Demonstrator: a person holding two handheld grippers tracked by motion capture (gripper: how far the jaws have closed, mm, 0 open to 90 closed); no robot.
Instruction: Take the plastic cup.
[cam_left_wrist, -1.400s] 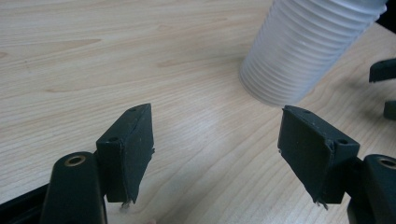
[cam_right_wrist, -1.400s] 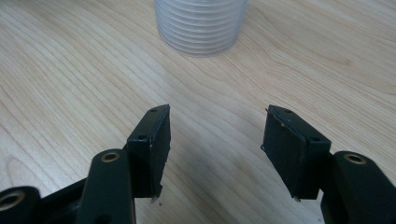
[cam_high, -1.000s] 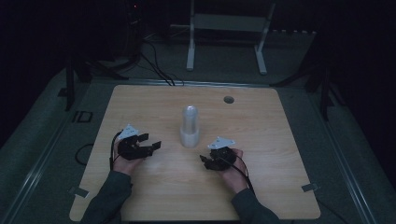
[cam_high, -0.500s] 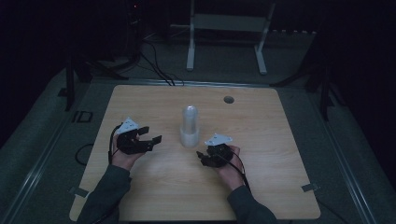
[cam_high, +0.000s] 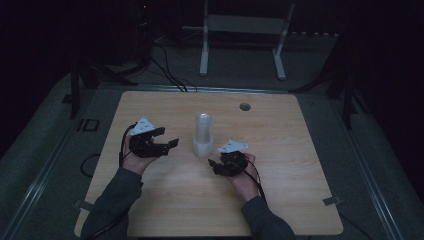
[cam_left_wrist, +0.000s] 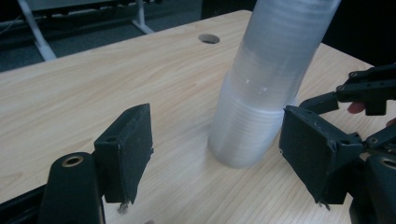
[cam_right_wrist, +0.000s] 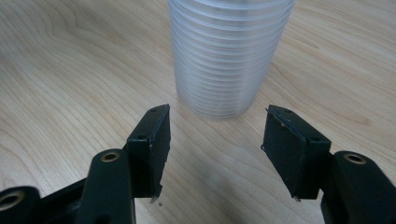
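Standing upright near the middle of the bench (cam_high: 150, 110), the cup stack (cam_high: 202, 135) is a nested column of clear plastic cups, free of both grippers. Left gripper (cam_high: 167, 145) hovers just to its left with jaws apart and empty, having just opened a little wider. Right gripper (cam_high: 215, 165) sits near the base on the other side; its jaws gape in its own view, nothing between them. To separate a cup cleanly, I judge one gripper should pin the lower stack while the other grips the top cup lightly, avoiding crushing thin walls.
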